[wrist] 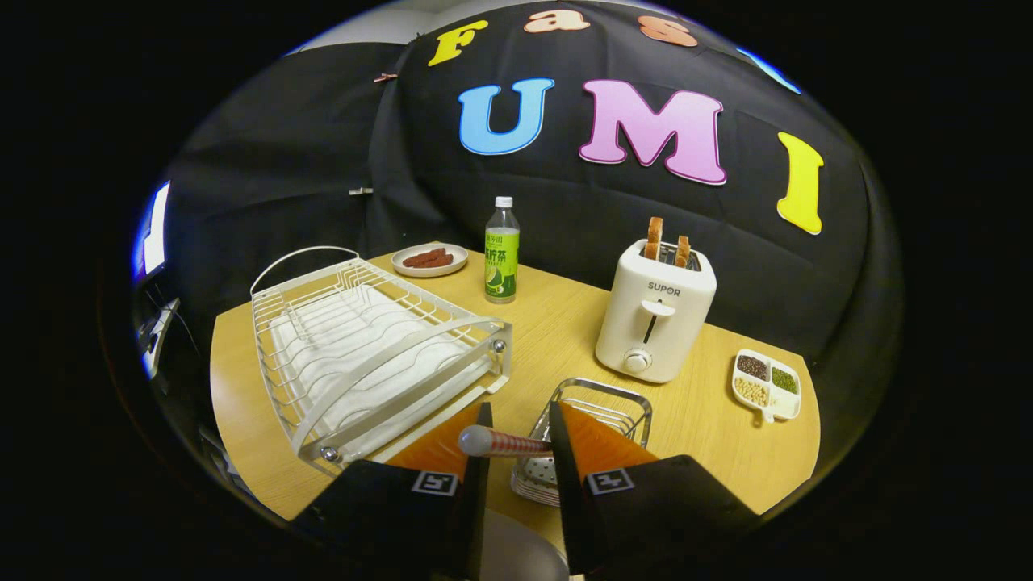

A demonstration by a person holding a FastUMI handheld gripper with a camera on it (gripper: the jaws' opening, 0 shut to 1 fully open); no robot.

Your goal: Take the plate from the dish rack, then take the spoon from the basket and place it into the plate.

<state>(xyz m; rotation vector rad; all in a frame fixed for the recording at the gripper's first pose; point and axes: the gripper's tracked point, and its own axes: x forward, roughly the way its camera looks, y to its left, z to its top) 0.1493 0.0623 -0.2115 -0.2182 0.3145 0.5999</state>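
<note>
Between the fingers: the gripper (516,444) has its fingers closed on the spoon (502,442), no gap left.
Just ahead: the basket (601,411) stands under the fingertips.
Ahead, left: the dish rack (363,347) blocks that side.
Ahead, right: the toaster (655,315) stands upright beyond the basket.
Far right: the divided dish (767,386).
Beyond: the bottle (501,250), with bare table (557,323) between rack and toaster.
Below the fingers: the plate (516,553) rim.
</note>
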